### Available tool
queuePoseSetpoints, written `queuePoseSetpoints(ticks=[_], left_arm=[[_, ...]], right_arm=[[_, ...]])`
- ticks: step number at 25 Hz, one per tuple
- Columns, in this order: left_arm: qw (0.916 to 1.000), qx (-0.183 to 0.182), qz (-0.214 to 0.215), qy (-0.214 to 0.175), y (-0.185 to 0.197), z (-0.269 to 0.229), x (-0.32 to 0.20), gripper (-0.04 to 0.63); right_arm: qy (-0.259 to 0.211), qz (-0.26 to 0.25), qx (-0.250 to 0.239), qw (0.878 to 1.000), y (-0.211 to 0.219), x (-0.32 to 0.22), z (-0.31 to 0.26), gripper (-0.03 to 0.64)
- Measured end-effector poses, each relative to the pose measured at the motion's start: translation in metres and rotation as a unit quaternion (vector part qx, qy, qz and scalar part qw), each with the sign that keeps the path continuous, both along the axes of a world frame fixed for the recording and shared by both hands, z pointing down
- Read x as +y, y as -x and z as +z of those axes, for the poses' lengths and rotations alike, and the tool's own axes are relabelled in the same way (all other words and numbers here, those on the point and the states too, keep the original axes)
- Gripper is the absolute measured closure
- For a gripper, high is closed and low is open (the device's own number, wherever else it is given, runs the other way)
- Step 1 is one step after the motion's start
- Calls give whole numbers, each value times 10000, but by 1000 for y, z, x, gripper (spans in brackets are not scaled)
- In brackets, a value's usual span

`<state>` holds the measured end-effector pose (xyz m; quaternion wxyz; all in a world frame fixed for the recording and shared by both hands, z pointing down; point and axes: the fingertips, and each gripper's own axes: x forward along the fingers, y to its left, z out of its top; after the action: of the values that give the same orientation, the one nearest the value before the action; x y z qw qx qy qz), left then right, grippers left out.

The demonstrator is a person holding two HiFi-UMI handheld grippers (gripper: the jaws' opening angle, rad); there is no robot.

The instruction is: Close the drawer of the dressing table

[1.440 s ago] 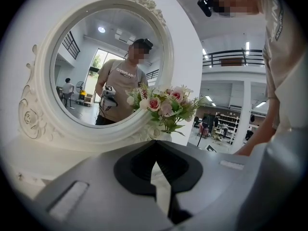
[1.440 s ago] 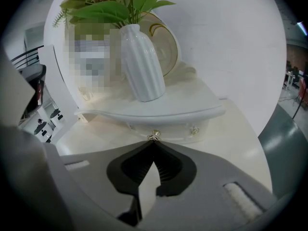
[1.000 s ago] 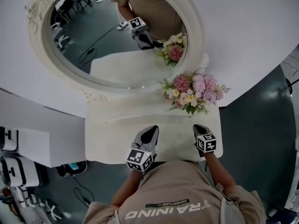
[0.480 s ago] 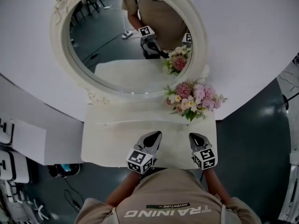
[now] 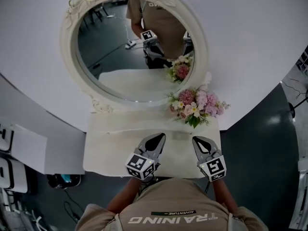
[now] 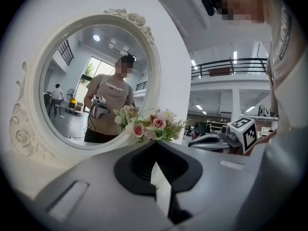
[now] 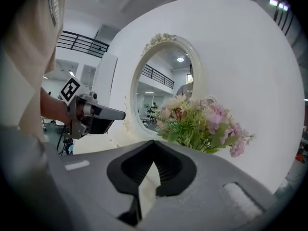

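White dressing table [image 5: 110, 148] stands against white wall [image 5: 250, 42], with oval mirror [image 5: 120, 57] above. Flower bouquet [image 5: 195, 105] at back right of the table top. Left tool [image 5: 156, 136] and right tool [image 5: 198, 139] sit side by side over the near half of the top, tips toward the mirror. Both tools: jaws together at the tips, nothing between. Drawer: front hidden below the table's near edge; open or closed not discernible.
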<state>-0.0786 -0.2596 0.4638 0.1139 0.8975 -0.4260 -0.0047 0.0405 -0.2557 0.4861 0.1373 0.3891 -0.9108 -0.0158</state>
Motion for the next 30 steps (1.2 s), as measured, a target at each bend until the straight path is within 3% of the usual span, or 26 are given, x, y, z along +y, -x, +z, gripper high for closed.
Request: queuePoseSetpoints(ticks=[10,13,18,30], left_arm=[[9975,-34,-5,-710,8,-56,2,580],[9960,-37,-65,-891,11,-77,4,580],[9946,56,-59,-1037,12,-99,1,580],[9904,-181,-308,-1337,24,-118,-6,580]], right_arm=[[-497,148,-113,9986,2,-1,-59,615],[-552,138,-372,9977,6,-3,-81,614],[-572,121,-792,9951,5,-5,-105,615],[-908,240,-1001,9905,0,-9,-134,615]])
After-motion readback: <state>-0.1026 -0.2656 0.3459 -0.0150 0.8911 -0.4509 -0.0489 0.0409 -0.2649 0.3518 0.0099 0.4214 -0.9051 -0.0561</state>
